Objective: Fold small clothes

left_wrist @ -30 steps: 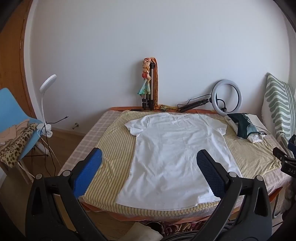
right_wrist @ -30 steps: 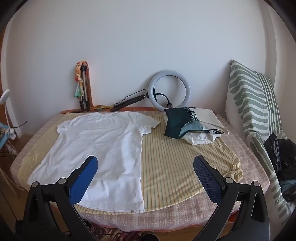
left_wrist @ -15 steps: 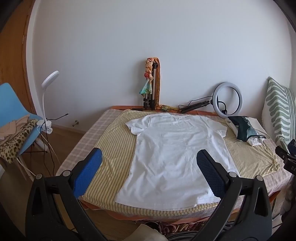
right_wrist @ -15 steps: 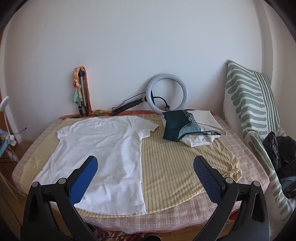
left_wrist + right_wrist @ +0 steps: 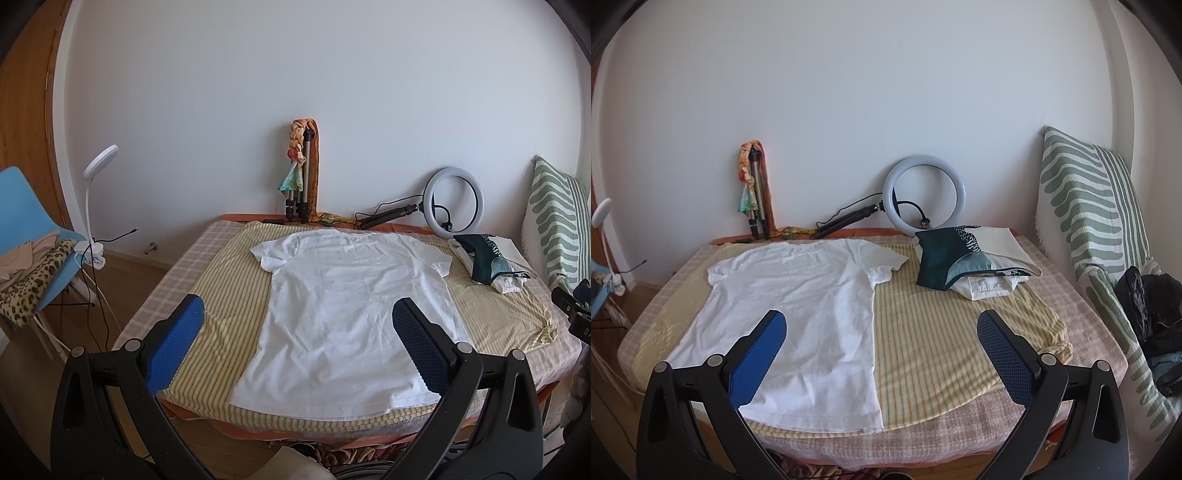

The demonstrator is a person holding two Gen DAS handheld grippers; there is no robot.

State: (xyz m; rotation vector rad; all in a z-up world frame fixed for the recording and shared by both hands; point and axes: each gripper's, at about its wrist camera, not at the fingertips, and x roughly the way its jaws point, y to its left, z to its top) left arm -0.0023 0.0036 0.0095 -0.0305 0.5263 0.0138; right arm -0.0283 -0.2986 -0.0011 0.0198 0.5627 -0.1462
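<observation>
Fingers spread wide on my left gripper (image 5: 295, 325) and right gripper (image 5: 881, 339), pinching nothing. White T-shirt (image 5: 351, 310) flat at frame centre on striped sheet (image 5: 229, 295). Light, limp; likely best pinched at hem corners.

left gripper (image 5: 297, 308) black arms, blue textured pads, silver screws, right gripper (image 5: 881, 323) alike
</observation>
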